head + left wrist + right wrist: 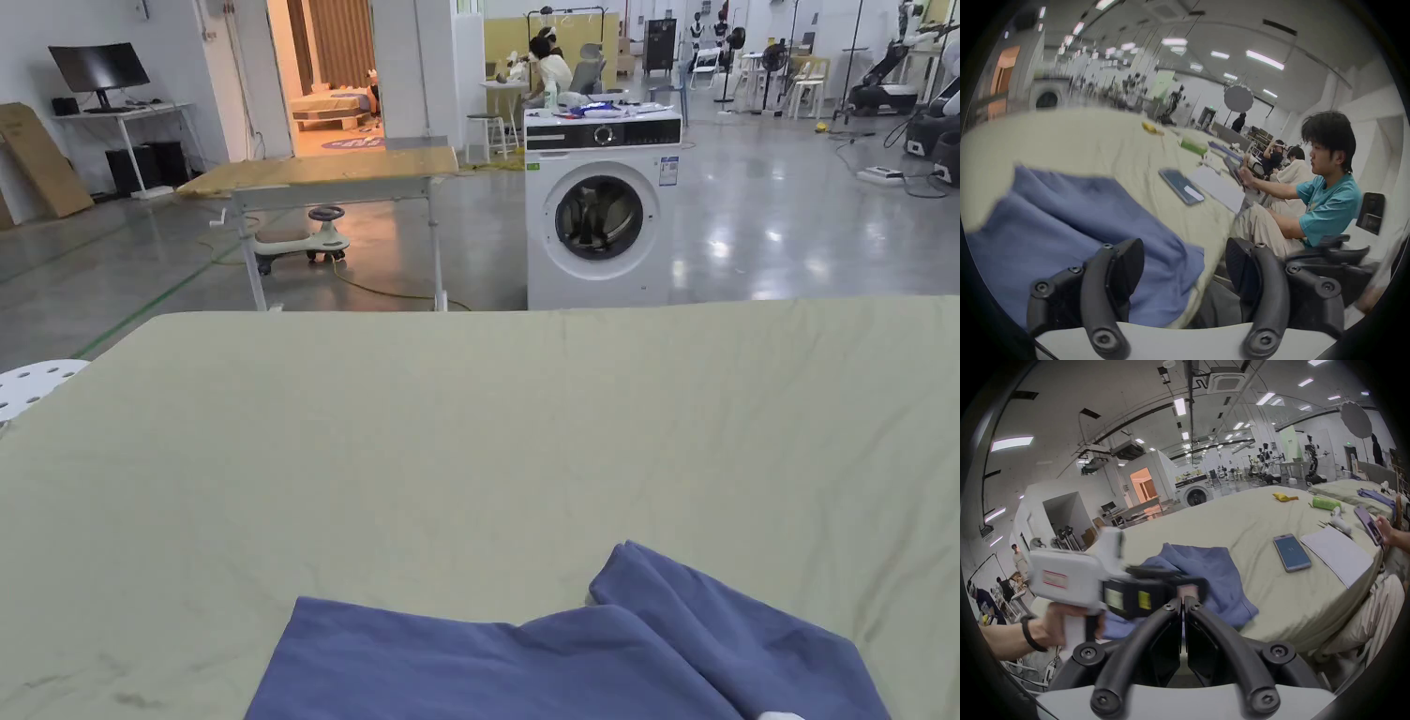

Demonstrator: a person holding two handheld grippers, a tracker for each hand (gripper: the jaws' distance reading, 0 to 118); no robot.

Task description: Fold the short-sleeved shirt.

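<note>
The blue short-sleeved shirt lies rumpled at the near edge of a table under a pale green cover. In the left gripper view my left gripper is open above the shirt's near right corner. One jaw is over the cloth and the other past the table's edge. Nothing is held. In the right gripper view my right gripper is shut with nothing between its jaws, just short of the shirt. In front of it a hand holds the blurred left gripper over the cloth.
A phone and a sheet of paper lie on the cover to the right of the shirt. A seated person holds another phone at the table's right end. A washing machine and a small table stand beyond the far edge.
</note>
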